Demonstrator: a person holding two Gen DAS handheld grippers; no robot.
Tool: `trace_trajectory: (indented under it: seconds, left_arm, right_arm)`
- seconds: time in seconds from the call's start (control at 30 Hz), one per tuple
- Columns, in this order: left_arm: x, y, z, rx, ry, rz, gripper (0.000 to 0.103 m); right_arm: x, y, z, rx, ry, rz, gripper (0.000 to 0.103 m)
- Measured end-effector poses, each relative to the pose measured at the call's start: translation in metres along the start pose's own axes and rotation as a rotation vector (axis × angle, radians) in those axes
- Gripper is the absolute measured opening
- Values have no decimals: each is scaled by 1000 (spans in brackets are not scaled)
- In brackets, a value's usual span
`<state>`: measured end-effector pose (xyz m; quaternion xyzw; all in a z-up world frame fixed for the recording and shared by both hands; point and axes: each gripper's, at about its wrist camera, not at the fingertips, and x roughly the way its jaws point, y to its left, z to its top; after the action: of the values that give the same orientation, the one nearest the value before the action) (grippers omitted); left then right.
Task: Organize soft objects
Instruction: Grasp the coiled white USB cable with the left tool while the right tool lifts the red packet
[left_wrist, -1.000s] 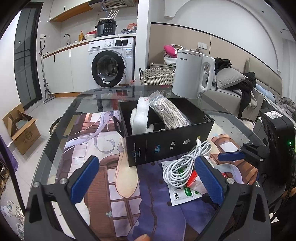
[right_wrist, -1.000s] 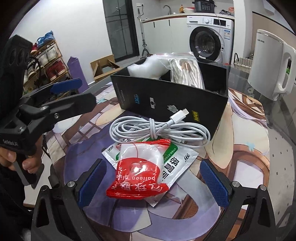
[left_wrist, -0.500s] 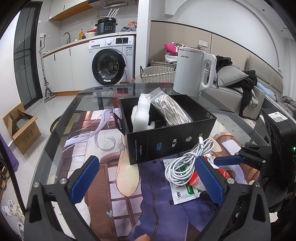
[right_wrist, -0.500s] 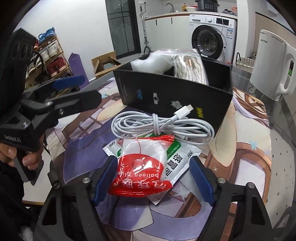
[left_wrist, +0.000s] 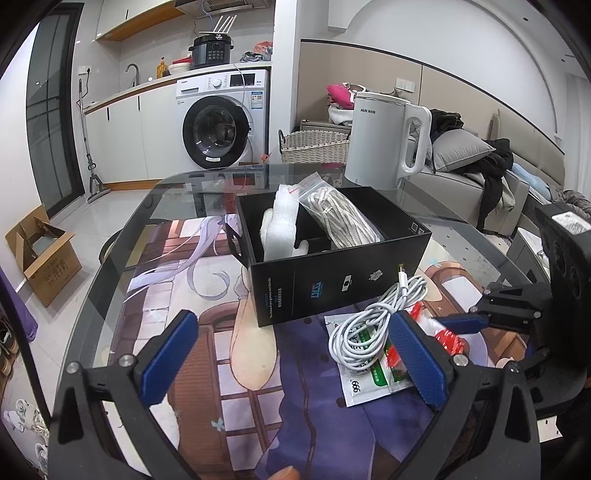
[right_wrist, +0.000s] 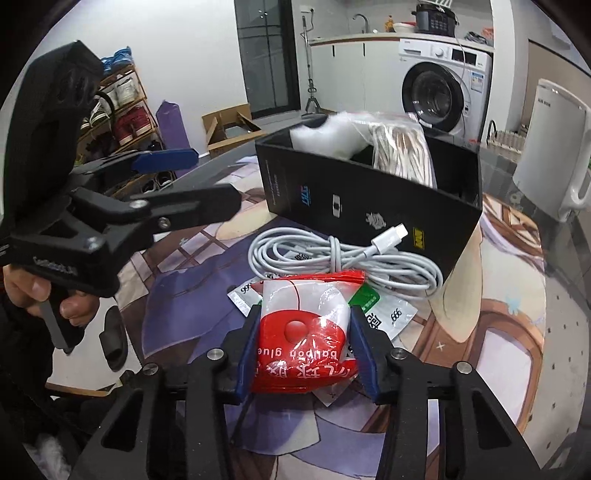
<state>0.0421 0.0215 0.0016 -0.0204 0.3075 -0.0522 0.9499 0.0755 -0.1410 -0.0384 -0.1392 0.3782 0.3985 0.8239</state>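
My right gripper (right_wrist: 304, 314) is closing on a red and clear packet (right_wrist: 303, 343) marked "balloon glue", and both blue pads press its sides. The packet lies on white-green sachets (right_wrist: 391, 314) next to a coiled white cable (right_wrist: 343, 258). Behind the cable stands an open black box (right_wrist: 369, 206) holding white foam (left_wrist: 280, 221) and a bagged rope (left_wrist: 343, 218). My left gripper (left_wrist: 291, 321) hovers open over the mat with nothing between its fingers, in front of the black box (left_wrist: 332, 280) and left of the white cable (left_wrist: 373, 325).
A printed mat (left_wrist: 221, 332) covers the glass table. A white kettle (left_wrist: 384, 144) stands behind the box. On the floor to the left is a cardboard box (left_wrist: 40, 251), and a washing machine (left_wrist: 218, 125) is further back. A hand (right_wrist: 33, 291) holds the left gripper's handle.
The right gripper's jaws have come together from wide open onto the red packet. The left gripper has stayed open and in place.
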Motion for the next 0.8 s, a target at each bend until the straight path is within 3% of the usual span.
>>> trace_trajectory:
  seconds: [0.6,0.8]
  left_arm:
    - [10,-12,-5,20,48,-19,103]
    - [24,-29,-9,74,96,-66,103]
  right_arm:
    - [-41,-48,4,103,-91,-72,46]
    - [-48,-60,3,128,-105,-83,46]
